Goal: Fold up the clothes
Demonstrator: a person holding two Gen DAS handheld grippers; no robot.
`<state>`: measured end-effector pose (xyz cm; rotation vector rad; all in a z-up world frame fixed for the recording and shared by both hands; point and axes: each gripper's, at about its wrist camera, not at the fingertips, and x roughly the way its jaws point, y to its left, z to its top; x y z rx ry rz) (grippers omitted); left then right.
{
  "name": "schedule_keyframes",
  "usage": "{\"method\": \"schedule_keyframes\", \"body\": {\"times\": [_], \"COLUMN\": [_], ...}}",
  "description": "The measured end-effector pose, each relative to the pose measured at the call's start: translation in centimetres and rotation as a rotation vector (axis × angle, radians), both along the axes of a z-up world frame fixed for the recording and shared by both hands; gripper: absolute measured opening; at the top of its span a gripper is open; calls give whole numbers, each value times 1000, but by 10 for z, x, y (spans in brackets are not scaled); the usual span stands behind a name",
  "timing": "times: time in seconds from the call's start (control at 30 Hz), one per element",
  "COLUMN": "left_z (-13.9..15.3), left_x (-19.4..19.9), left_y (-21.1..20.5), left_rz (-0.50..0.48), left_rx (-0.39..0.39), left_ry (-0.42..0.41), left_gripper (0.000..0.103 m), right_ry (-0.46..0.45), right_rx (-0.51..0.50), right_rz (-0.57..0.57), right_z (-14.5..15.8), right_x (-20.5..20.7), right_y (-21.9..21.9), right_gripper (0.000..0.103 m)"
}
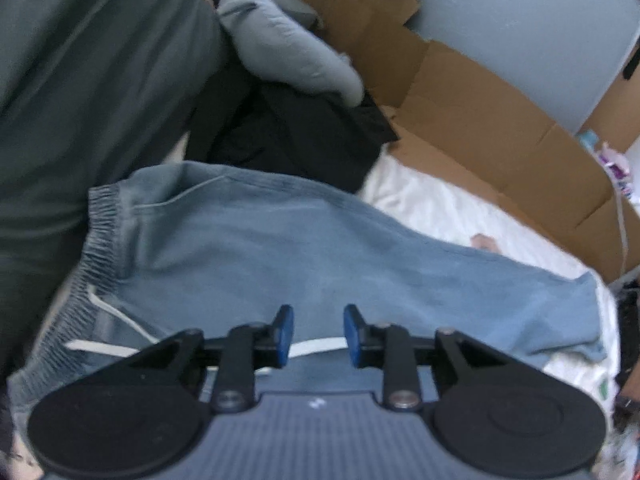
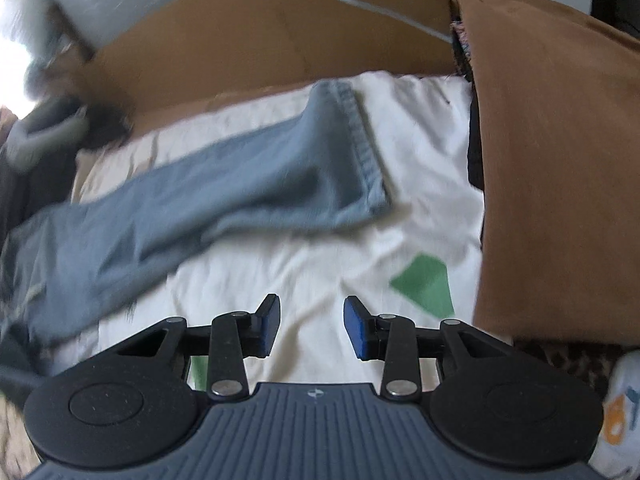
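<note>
On the white bedsheet [image 2: 304, 264] lie the light-blue jeans [image 1: 280, 248], folded leg over leg, elastic waistband [image 1: 100, 240] toward my left, hem [image 2: 360, 140] toward the brown pillow [image 2: 560, 160]. My left gripper [image 1: 319, 334] hangs over the seat of the jeans, jaws apart, nothing between the blue pads. My right gripper [image 2: 312, 326] hangs over bare sheet beside the leg, jaws likewise apart and empty. I judge the next fold is hem to waistband. To do it well, I should bring the right jaws to the hem, pinch both layers at 1 corner, keep the left near the waistband as an anchor, and carry the hem across flat.
</note>
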<state>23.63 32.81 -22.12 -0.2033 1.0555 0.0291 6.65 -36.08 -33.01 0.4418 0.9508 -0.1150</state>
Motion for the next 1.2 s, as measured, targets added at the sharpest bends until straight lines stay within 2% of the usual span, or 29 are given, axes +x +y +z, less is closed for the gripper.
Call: {"method": "schedule_keyframes", "body": {"times": [0.13, 0.4, 0.53, 0.57, 0.63, 0.67, 0.77, 1.07, 1.13, 1.2], "left_z": [-6, -23, -36, -39, -46, -50, -61, -86, -88, -90], "left_x": [-6, -48, -74, -79, -85, -86, -91, -114, -120, -127], "left_y": [19, 58, 73, 75, 81, 84, 91, 103, 105, 108], "left_rz": [44, 127, 160, 158, 163, 171, 198, 274, 281, 305], "left_rx": [-8, -2, -15, -7, 12, 14, 16, -15, -19, -31], "left_ry": [17, 69, 118, 130, 145, 152, 165, 205, 205, 201], "left_gripper": [30, 33, 33, 33, 33, 33, 33, 33, 38, 44], "right_ry": [-32, 4, 39, 43, 49, 48, 32, 19, -1, 21], "right_rx": [7, 81, 84, 90, 75, 62, 15, -147, -173, -193], "right_rz": [-127, -337, -367, -371, -359, -347, -313, -321, -324, -315], "right_z": [-14, -47, -60, -62, -62, -60, -48, -21, -12, -13], "right_x": [23, 63, 73, 74, 75, 75, 73, 79, 81, 84], "right_y": [-12, -32, -36, -38, -40, -41, -45, -44, -42, -39], "right_gripper": [42, 43, 41, 28, 12, 9, 7, 7, 7, 7]}}
